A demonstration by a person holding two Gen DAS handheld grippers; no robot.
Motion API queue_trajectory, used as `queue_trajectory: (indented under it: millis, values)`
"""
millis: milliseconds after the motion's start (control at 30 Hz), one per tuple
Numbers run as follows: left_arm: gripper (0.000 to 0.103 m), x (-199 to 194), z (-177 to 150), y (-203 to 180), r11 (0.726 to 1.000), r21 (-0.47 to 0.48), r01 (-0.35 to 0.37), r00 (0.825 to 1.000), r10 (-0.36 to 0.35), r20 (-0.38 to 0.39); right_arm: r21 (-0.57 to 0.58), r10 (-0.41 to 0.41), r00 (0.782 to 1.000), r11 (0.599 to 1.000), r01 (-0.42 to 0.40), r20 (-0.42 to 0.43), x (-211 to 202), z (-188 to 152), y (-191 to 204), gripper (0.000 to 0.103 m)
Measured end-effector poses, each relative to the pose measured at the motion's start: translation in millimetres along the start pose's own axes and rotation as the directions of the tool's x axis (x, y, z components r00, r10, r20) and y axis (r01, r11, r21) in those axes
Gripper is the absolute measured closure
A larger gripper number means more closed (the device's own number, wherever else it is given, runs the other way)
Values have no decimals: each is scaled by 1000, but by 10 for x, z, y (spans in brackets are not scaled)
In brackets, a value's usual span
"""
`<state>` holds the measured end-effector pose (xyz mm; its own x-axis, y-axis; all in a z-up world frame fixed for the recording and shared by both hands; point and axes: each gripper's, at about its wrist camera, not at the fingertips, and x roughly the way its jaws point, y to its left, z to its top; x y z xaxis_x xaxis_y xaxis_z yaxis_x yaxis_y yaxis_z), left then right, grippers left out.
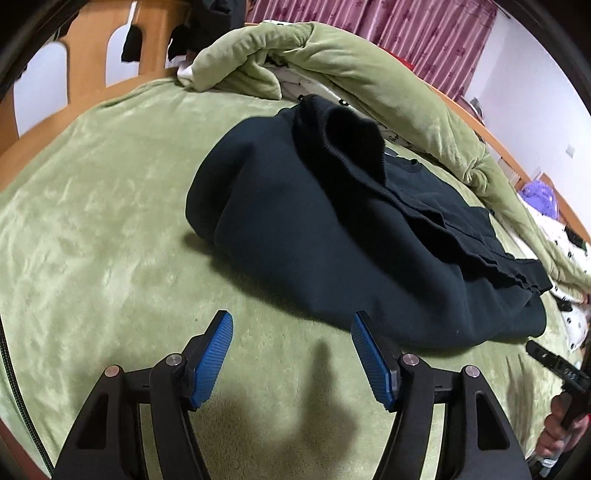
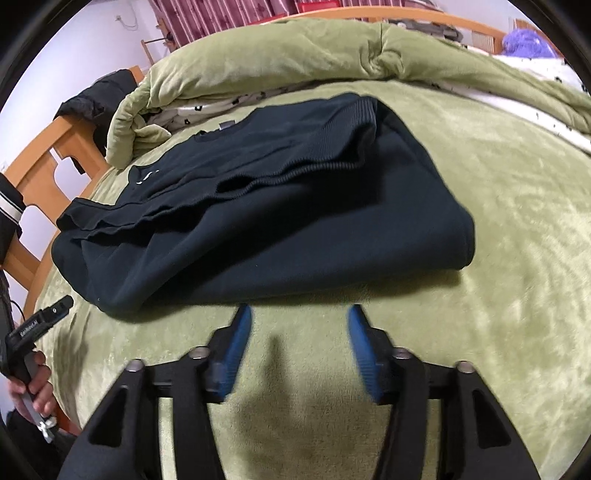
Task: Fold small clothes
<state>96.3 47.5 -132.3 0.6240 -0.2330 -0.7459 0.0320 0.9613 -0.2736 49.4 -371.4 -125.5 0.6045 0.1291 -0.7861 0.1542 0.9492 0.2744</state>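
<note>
A dark navy sweater lies folded on the green plush bedspread, its ribbed hem layers stacked on top. It also shows in the right wrist view. My left gripper is open and empty, hovering just short of the sweater's near edge. My right gripper is open and empty, its blue pads just short of the sweater's near folded edge. The right gripper's body shows at the left wrist view's right edge; the left gripper shows in the right wrist view.
A rolled green quilt lies behind the sweater, with white dotted bedding under it. A wooden bed frame stands at the far left. Pink curtains hang behind. A purple item lies at the far right.
</note>
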Motion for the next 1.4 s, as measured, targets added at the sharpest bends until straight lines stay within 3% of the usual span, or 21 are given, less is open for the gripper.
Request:
queue_trajectory:
  millis: [233,367,567,933,1000,1033,1067,1167,1200,1233,1400]
  values:
    - [34,210,13,64,996,-50,70,997,-72,-27,107,61,998,993,-58,-28,192,16,-204,43]
    - [34,283,72,109,992,-74,98,995,-100,-16,182,111,994,977,-111,8,216,71,-320,42]
    - [34,442,206,120,989,-93,113,993,-114,-1,256,120,992,959,-123,28,377,185,-437,41]
    - [35,674,382,-85,988,-85,125,992,-124,20,203,54,996,977,-67,72,612,397,-383,41]
    - [36,725,436,-107,988,-92,121,993,-121,7,182,36,996,982,-50,80,668,428,-369,47]
    - [41,730,451,-103,987,-101,126,992,-125,9,174,24,996,984,-39,88,693,445,-358,50]
    - [45,742,469,-104,985,-113,130,991,-130,7,171,21,995,985,-37,94,686,439,-380,59]
    - [69,752,468,-68,981,-133,142,990,-143,4,157,26,994,987,-42,103,696,461,-369,81]
    - [82,758,465,-72,979,-134,151,988,-153,-3,152,36,994,987,-52,105,694,459,-365,87]
    - [87,758,458,-79,980,-130,154,987,-157,-13,149,43,993,987,-59,107,688,462,-357,89]
    - [94,610,411,-90,984,-109,143,990,-141,18,174,67,992,981,-84,105,634,459,-398,95]
